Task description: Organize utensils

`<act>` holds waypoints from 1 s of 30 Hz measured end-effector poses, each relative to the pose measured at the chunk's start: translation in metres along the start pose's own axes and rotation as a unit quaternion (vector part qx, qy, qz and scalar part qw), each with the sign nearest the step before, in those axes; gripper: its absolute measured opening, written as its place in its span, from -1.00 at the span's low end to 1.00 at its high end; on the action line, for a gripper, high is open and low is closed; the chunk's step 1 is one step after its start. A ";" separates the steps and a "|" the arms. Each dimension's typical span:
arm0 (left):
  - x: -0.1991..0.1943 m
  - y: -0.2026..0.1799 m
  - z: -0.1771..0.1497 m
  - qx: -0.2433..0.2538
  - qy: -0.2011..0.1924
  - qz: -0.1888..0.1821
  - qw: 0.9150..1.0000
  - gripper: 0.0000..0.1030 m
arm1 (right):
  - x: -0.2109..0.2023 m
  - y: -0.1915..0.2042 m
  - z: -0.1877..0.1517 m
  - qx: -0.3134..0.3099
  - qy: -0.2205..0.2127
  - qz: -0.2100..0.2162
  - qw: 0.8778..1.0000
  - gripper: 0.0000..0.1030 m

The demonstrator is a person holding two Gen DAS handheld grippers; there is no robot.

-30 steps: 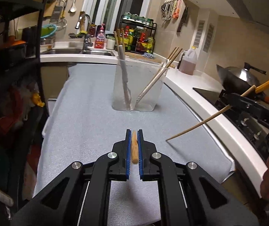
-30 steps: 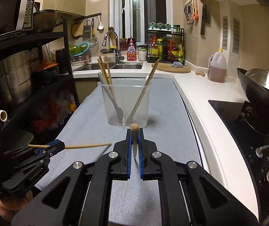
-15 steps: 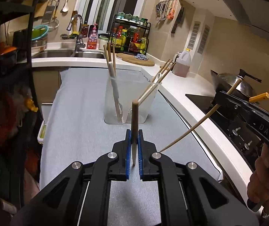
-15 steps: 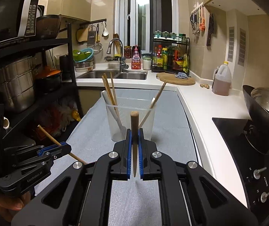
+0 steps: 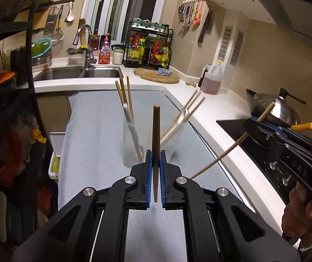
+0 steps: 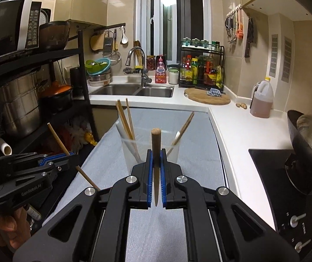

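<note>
Wooden chopstick (image 5: 156, 135) stood upright, clamped in the left tool (image 5: 155, 166); another chopstick (image 6: 155, 152) was clamped in the right tool (image 6: 155, 168), both above the grey-clothed surface (image 5: 95, 131), near the clear holder (image 6: 129, 150) of chopsticks.

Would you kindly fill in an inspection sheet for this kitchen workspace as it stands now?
Surface: grey mat covers the counter.
Job's things: clear holder stands on the mat with chopsticks leaning left and right inside; one chopstick in the left gripper, another chopstick in the right gripper.
Clutter: nothing seen on the mat.
Grippers: left gripper shut on its chopstick; right gripper shut on its chopstick; both short of the holder.
Cables: nothing seen.
Surroundings: sink, cutting board, oil jug, wok on the stove.
</note>
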State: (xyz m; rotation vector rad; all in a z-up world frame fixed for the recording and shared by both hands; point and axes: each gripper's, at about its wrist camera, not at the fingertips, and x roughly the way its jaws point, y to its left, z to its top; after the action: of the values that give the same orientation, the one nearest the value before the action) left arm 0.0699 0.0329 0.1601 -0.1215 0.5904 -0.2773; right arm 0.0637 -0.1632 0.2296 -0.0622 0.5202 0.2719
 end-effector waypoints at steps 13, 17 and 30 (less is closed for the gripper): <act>0.004 0.003 0.116 -0.001 -0.087 0.003 0.996 -0.87 | 0.024 -0.015 0.106 0.012 -0.076 0.026 0.997 -0.88; 0.053 0.005 0.116 0.003 -0.045 0.013 0.999 -0.87 | 0.069 -0.018 0.098 0.013 -0.045 0.021 0.999 -0.88; 0.070 0.012 0.082 0.012 -0.028 0.040 0.999 0.07 | 0.105 -0.028 0.049 0.012 -0.001 0.001 1.000 -0.04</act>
State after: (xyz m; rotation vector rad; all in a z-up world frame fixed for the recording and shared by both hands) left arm 0.1746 0.0265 0.1879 -0.0828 0.5356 -0.2033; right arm 0.1826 -0.1585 0.2195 -0.0375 0.5206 0.2668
